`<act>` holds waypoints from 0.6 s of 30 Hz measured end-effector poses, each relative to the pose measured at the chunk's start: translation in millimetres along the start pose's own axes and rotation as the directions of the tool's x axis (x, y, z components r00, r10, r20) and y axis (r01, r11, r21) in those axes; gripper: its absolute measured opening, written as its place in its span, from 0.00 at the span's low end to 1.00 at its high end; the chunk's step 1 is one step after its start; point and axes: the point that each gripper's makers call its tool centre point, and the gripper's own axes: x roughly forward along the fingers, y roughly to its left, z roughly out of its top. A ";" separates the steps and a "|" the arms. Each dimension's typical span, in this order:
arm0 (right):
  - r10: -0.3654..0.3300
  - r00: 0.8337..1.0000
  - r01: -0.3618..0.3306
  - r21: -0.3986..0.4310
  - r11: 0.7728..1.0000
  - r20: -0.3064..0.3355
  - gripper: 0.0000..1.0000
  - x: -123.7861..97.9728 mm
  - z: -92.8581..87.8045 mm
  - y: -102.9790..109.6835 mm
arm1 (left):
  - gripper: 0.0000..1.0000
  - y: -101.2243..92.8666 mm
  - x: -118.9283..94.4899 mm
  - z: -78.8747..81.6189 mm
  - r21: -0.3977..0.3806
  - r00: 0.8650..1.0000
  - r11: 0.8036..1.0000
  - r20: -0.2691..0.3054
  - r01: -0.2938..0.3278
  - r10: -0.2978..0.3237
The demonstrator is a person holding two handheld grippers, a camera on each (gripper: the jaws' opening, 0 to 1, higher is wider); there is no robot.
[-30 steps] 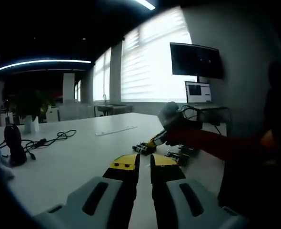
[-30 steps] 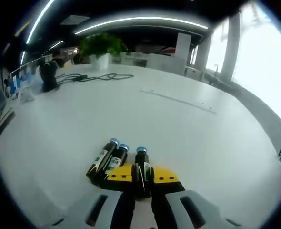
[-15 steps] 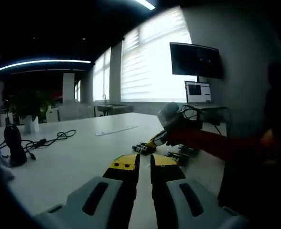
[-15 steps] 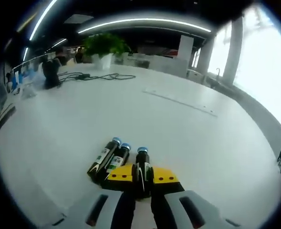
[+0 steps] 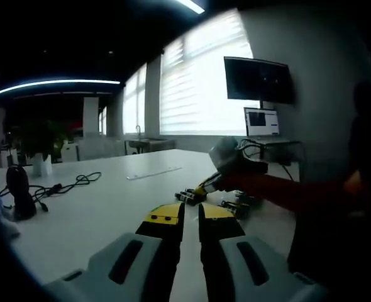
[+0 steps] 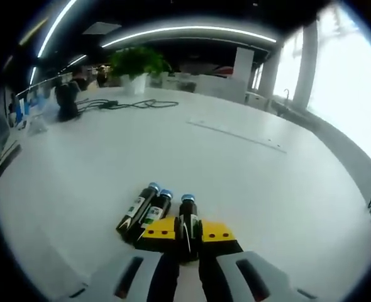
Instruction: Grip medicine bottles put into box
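Note:
Three dark medicine bottles with blue caps lie side by side on the white table [image 6: 248,189]. My right gripper [image 6: 187,231] is shut on the rightmost medicine bottle [image 6: 187,217], which lies between its yellow-tipped jaws. The other two bottles [image 6: 144,211] lie just left of it, touching each other. In the left gripper view, the right gripper [image 5: 205,187] reaches in from the right, held by a red sleeve [image 5: 280,192], with its tips at the bottles [image 5: 187,196]. More small bottles [image 5: 234,207] lie nearer the sleeve. My left gripper [image 5: 191,217] hovers low over the table, jaws close together and holding nothing.
A black cable [image 6: 126,104] and a dark device [image 6: 63,100] lie at the table's far side beside a potted plant [image 6: 134,63]. A thin flat strip [image 6: 236,133] lies mid-table. A wall monitor [image 5: 259,78] and a laptop [image 5: 261,121] stand beyond the table.

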 end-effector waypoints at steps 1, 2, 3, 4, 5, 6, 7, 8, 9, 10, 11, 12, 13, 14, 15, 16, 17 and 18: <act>0.001 1.000 -0.002 0.010 1.000 0.010 0.07 -0.2 0.8 -0.7 | 0.03 0.5 0.0 -0.2 0.000 1.000 1.000 0.000 -0.002 0.002; 0.005 1.000 -0.005 0.020 1.000 0.015 0.07 -0.9 0.7 -0.8 | 0.03 0.9 0.0 -0.3 -0.001 1.000 1.000 0.000 -0.002 0.002; 0.009 1.000 -0.009 0.024 1.000 0.016 0.07 -1.4 0.5 -0.4 | 0.03 1.0 0.2 -0.3 -0.003 1.000 1.000 0.000 -0.002 0.002; 0.012 1.000 -0.013 0.029 1.000 0.018 0.07 -1.8 0.5 -0.1 | 0.03 0.8 0.3 -0.3 -0.003 1.000 1.000 0.000 -0.002 0.002; 0.012 1.000 -0.013 0.030 0.999 0.019 0.07 -2.5 0.5 0.1 | 0.03 0.4 0.6 -0.4 -0.001 1.000 1.000 -0.001 0.000 0.000; 0.011 1.000 -0.011 0.028 1.000 0.019 0.07 -3.3 0.6 0.1 | 0.03 0.0 0.7 -0.5 0.001 1.000 1.000 -0.002 0.001 -0.001; 0.011 1.000 -0.011 0.027 1.000 0.019 0.07 -4.6 0.9 0.3 | 0.03 -0.3 0.9 -0.3 0.002 1.000 1.000 -0.002 0.001 -0.001; 0.008 1.000 -0.008 0.024 1.000 0.025 0.07 -6.2 1.7 0.2 | 0.03 -0.6 0.8 -0.1 0.001 1.000 1.000 -0.001 0.002 -0.002; 0.008 1.000 -0.008 0.023 1.000 0.028 0.06 -7.6 2.6 0.5 | 0.03 -0.6 0.9 0.1 0.000 1.000 1.000 -0.001 0.002 -0.002; 0.010 0.999 -0.010 0.024 1.000 0.030 0.06 -9.1 3.5 1.1 | 0.03 -0.6 0.9 0.1 0.000 1.000 1.000 -0.001 0.002 -0.002; 0.010 0.999 -0.011 0.022 1.000 0.037 0.06 -11.0 4.7 1.8 | 0.03 -0.5 1.0 0.1 0.000 1.000 1.000 -0.001 0.001 -0.001; 0.009 0.999 -0.010 0.021 1.000 0.042 0.07 -9.5 6.3 -0.1 | 0.03 -0.5 0.9 0.2 0.001 1.000 1.000 -0.001 0.001 -0.001; 0.009 0.999 -0.010 0.017 1.000 0.050 0.07 -10.6 7.9 -0.1 | 0.03 -0.6 0.9 0.2 0.001 1.000 1.000 -0.001 0.001 -0.001; 0.011 0.999 -0.012 0.014 1.000 0.053 0.06 -9.8 9.8 -1.2 | 0.03 -0.8 0.8 0.5 0.002 1.000 1.000 -0.001 0.002 -0.002; 0.013 0.998 -0.013 0.014 1.000 0.054 0.06 -10.2 11.3 -1.7 | 0.03 -0.9 0.7 0.8 0.002 1.000 1.000 0.000 0.002 -0.002; 0.013 0.998 -0.014 0.013 1.000 0.059 0.06 -10.1 13.3 -2.7 | 0.03 -1.0 0.7 0.9 0.002 1.000 1.000 0.000 0.002 -0.002; 0.014 0.998 -0.015 0.012 1.000 0.064 0.06 -10.9 15.0 -3.1 | 0.03 -1.3 0.8 0.8 0.002 1.000 1.000 0.000 0.003 -0.003; 0.015 0.997 -0.016 0.014 1.000 0.069 0.06 -11.9 16.8 -3.6 | 0.03 -1.4 0.9 0.8 0.002 1.000 1.000 0.000 0.003 -0.003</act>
